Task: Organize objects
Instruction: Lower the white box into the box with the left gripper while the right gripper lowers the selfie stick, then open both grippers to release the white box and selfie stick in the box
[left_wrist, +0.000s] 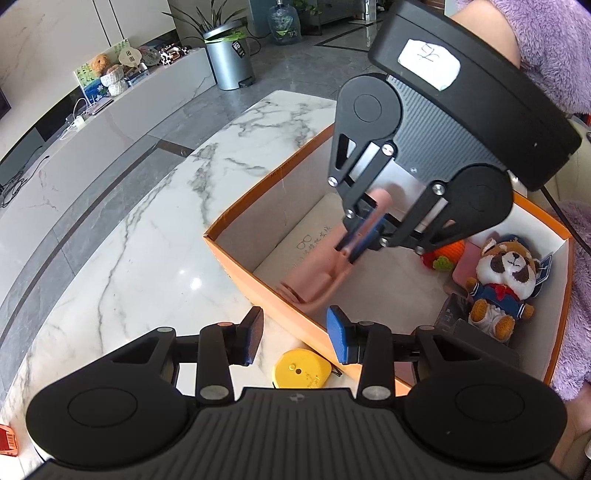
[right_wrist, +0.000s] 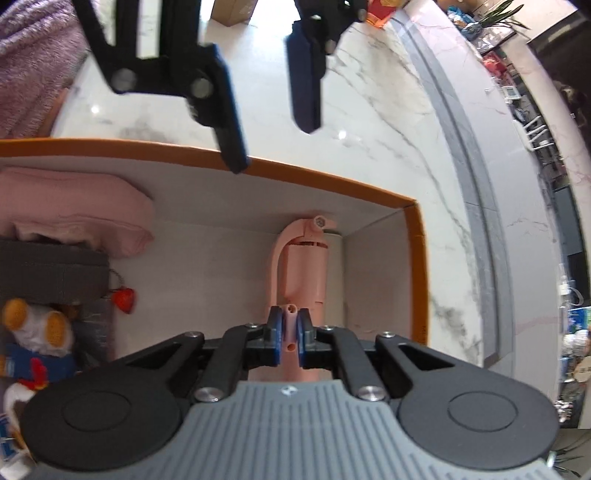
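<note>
An orange box (left_wrist: 258, 284) with white inner walls stands on the marble table (left_wrist: 155, 236). My right gripper (right_wrist: 290, 332) is shut on a pink plastic handheld device (right_wrist: 304, 269) and holds it inside the box's corner (right_wrist: 415, 229); it also shows in the left wrist view (left_wrist: 364, 236), gripping the device (left_wrist: 317, 284). My left gripper (left_wrist: 295, 338) is open and empty, above the box's near wall, over a yellow tape measure (left_wrist: 299, 371). The left gripper's fingers (right_wrist: 304, 81) show at the top of the right wrist view.
In the box lie a raccoon plush (left_wrist: 502, 284), a pink cloth (right_wrist: 74, 206), a white case (left_wrist: 306, 240), a grey item (right_wrist: 48, 273) and a small orange toy (left_wrist: 447, 254). A red item (left_wrist: 7, 439) sits at the table's near left edge. A purple-sleeved arm is at right.
</note>
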